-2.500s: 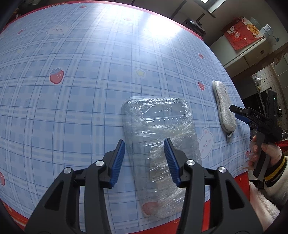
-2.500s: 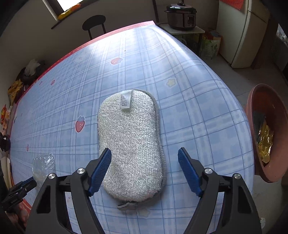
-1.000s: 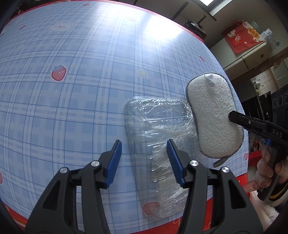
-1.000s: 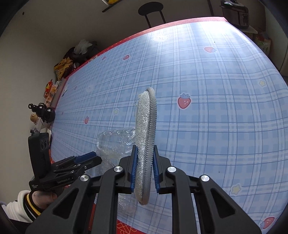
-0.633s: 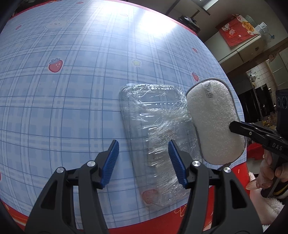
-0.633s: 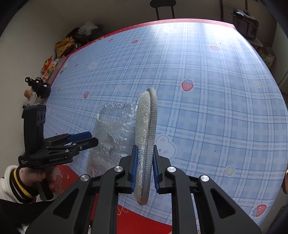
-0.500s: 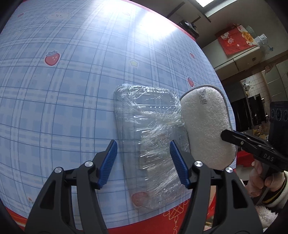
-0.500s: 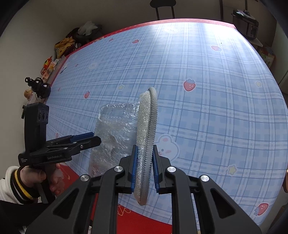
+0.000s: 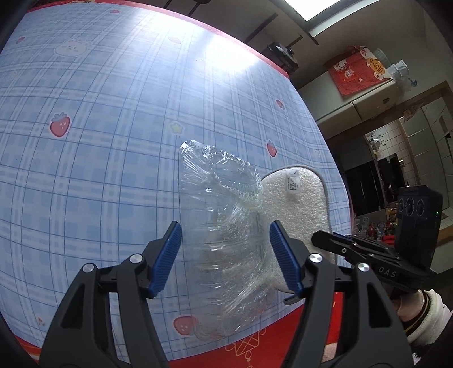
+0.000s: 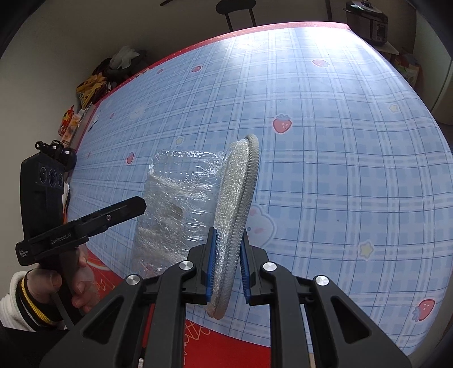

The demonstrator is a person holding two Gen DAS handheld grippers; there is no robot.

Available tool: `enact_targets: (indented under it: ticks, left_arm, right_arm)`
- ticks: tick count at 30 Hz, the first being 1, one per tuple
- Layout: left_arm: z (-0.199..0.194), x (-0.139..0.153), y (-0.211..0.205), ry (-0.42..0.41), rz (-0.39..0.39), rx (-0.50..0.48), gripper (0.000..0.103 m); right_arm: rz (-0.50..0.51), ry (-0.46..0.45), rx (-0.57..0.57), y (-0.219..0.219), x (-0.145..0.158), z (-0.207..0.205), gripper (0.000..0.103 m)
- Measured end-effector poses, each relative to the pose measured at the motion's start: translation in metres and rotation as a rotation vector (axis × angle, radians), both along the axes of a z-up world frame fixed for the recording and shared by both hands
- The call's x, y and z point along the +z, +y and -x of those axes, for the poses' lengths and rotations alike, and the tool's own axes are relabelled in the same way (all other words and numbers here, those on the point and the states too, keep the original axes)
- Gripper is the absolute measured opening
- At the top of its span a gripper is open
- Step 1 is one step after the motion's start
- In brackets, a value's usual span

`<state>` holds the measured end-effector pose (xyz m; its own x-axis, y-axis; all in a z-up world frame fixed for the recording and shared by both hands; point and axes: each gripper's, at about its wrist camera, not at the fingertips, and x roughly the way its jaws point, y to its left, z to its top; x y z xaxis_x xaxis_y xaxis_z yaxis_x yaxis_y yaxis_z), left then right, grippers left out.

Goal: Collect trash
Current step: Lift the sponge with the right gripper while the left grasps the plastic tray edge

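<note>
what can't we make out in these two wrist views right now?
- Left wrist: the sponge pad's near edge, behind the clear plastic tray.
- Right wrist: the tray's right edge, behind the pad; whether they touch is unclear.
- Both views: what the tray holds, blurred by wrinkled film.

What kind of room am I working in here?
Most likely a home kitchen or dining room: a table under a blue plaid strawberry-print tablecloth, an electric cooker on a side stand, and a chair at the far edge.
</note>
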<state>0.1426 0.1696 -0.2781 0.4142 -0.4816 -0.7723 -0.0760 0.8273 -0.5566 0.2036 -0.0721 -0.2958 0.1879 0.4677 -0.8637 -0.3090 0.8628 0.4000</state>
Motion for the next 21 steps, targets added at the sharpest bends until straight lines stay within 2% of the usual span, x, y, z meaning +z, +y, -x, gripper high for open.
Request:
enact_targets:
  ticks: [6, 8, 12, 16, 19, 20, 21]
  left_arm:
    - [-0.001, 0.035, -0.02, -0.087, 0.047, -0.055, 0.064]
    - [-0.003, 0.036, -0.021, -0.091, 0.075, -0.043, 0.064]
    - [-0.005, 0.034, -0.014, -0.095, 0.199, -0.005, 0.06]
    - [-0.004, 0.034, -0.009, -0.104, 0.251, 0.0, 0.053]
    - [-0.004, 0.029, -0.003, -0.098, 0.324, 0.011, 0.034]
    - [-0.005, 0.025, -0.001, -0.089, 0.377, 0.009, 0.022]
    - [-0.005, 0.02, -0.002, -0.058, 0.401, 0.002, 0.021]
  right_arm:
    - [-0.017, 0.008, -0.036, -0.017, -0.001, 0.0, 0.017]
    - [-0.036, 0.023, -0.056, -0.026, -0.004, 0.0, 0.017]
    - [-0.063, 0.039, -0.082, -0.041, -0.009, 0.001, 0.017]
    - [-0.083, 0.057, -0.103, -0.049, -0.012, -0.001, 0.017]
    - [-0.087, 0.063, -0.106, -0.058, -0.013, -0.001, 0.017]
    - [-0.091, 0.065, -0.105, -0.059, -0.013, -0.001, 0.017]
    - [-0.096, 0.064, -0.101, -0.059, -0.012, -0.001, 0.017]
